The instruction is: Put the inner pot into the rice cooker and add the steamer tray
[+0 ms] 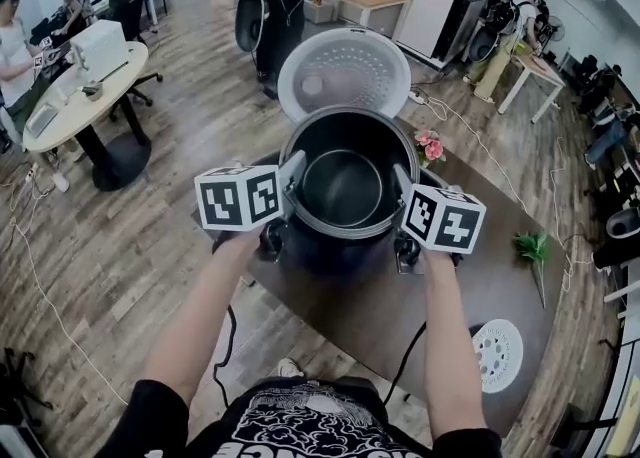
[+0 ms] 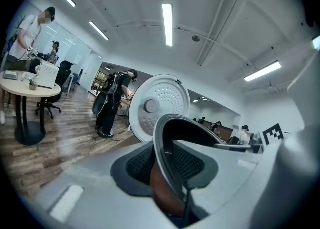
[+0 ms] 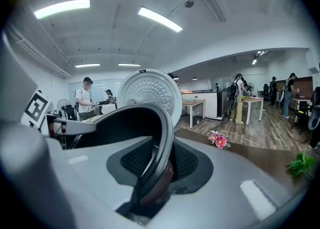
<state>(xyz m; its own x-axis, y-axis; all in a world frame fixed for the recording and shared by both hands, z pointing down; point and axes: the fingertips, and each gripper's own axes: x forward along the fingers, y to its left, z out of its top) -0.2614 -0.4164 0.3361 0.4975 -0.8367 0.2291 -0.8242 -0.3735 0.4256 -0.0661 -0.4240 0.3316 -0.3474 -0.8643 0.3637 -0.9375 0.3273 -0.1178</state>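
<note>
Obs.: left gripper (image 1: 290, 181) and right gripper (image 1: 405, 188) each have their jaws narrow, pinched on the thin rim of the pot (image 1: 343, 186), one wall pad inside and one outside, at opposite sides. The pot hangs between the two pairs of jaws, directly over the mouth of the cooker (image 1: 330, 251). I cannot tell how far it has sunk in. The lid (image 1: 343, 71) stands open just beyond the jaws. The tray (image 1: 497, 354) lies on the worktop (image 1: 470, 286), well apart from the right jaws, on their outer side and nearer the person.

Risks, as I judge them:
- The grip is on the rim only, at two points. The pot could swing about the line between the jaws and tip forward or back.
- If one hand drops faster than the other, the pot goes in tilted and its base or rim could catch the cooker's edge and jam.
- The rim is smooth metal. A slip from either pair of jaws would drop that side hard into the cooker.
- Pushing too far forward could knock the lid.
- The jaws sit between pot wall and cooker wall. They could get trapped if released late.
</note>
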